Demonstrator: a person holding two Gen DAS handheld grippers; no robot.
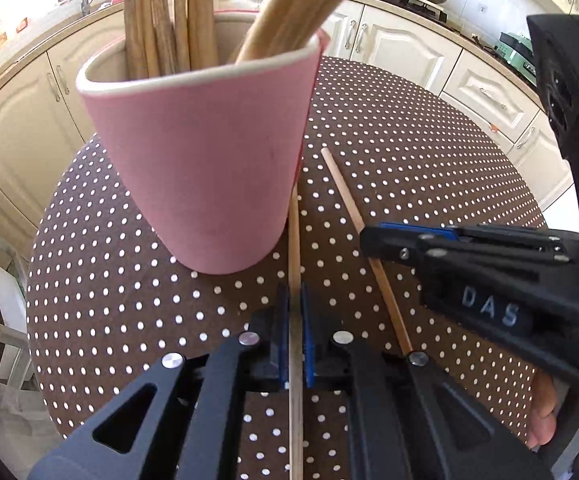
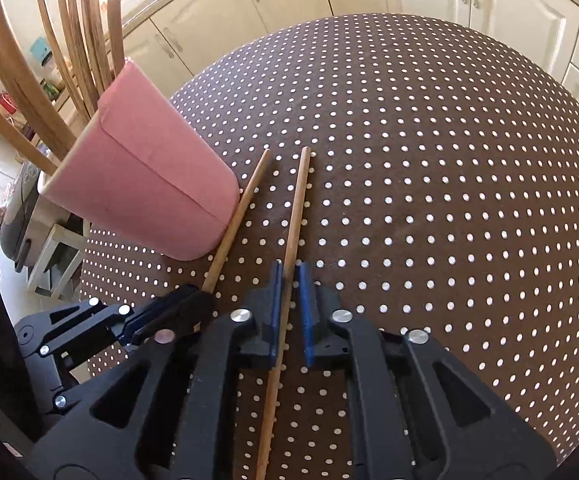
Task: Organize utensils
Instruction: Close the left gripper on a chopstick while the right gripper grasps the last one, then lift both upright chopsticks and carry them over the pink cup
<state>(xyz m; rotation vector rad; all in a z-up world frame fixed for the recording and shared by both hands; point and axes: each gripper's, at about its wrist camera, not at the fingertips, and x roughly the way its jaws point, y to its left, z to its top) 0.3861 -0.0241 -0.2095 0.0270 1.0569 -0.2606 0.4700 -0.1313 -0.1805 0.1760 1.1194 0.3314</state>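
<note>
Two wooden chopsticks lie on the dotted tablecloth (image 2: pixel 429 160) just right of the pink cup (image 1: pixel 205 160) with wooden utensils (image 1: pixel 161 16), one chopstick (image 1: pixel 294 240) clamped in the left gripper (image 1: pixel 295 320), the other chopstick (image 2: pixel 295 216) clamped in the right gripper (image 2: pixel 291 304).

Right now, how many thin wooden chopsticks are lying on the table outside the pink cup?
2. One thin wooden chopstick lies against the pink cup, in the left claw; the other chopstick lies beside it, in the right claw.

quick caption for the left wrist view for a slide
Left gripper shut on a chopstick beside the pink utensil holder.
</note>
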